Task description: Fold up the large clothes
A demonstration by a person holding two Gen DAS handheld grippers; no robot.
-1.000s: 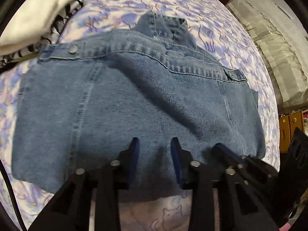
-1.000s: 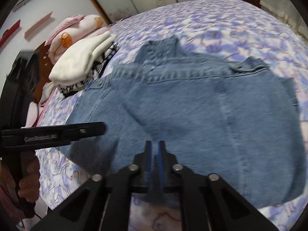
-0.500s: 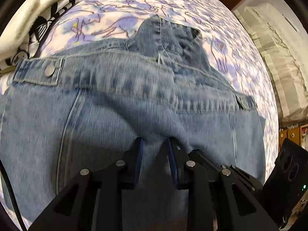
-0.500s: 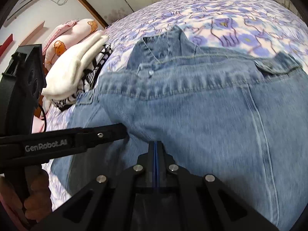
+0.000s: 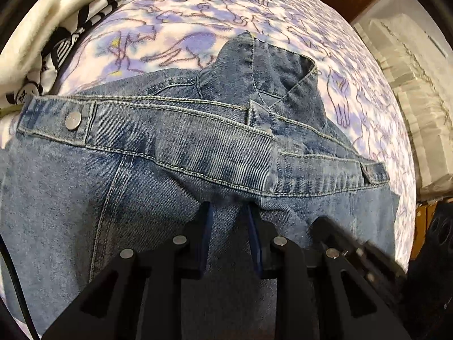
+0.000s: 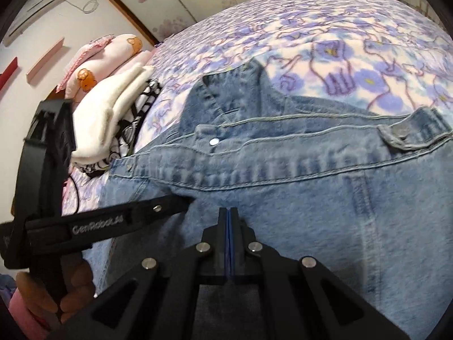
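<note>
A blue denim jacket (image 5: 170, 147) lies folded on the bed, its collar (image 5: 269, 68) at the far side and a buttoned band (image 6: 311, 167) running across. My left gripper (image 5: 228, 209) stands just short of that band, its jaws narrowly apart and pinching a ridge of denim. Seen from the right wrist, the left gripper's finger (image 6: 158, 209) reaches in from the left onto the jacket (image 6: 325, 226). My right gripper (image 6: 228, 211) is shut, pads together, tips on the denim. I cannot tell whether a thin layer is caught. From the left wrist, the right gripper's finger (image 5: 339, 235) lies beside mine.
A pile of folded white and black-and-white clothes (image 6: 113, 107) sits left of the jacket, with pink pillows (image 6: 113, 51) behind. The purple-patterned bed sheet (image 5: 198, 5) stretches beyond the collar. A person's hand (image 6: 42, 291) holds the left gripper's handle. Pale draped fabric (image 5: 419, 85) stands off the bed's right.
Both grippers have moved forward and lower over the jacket, closing in on the buttoned band. The jacket's near edge has dropped out of view.
</note>
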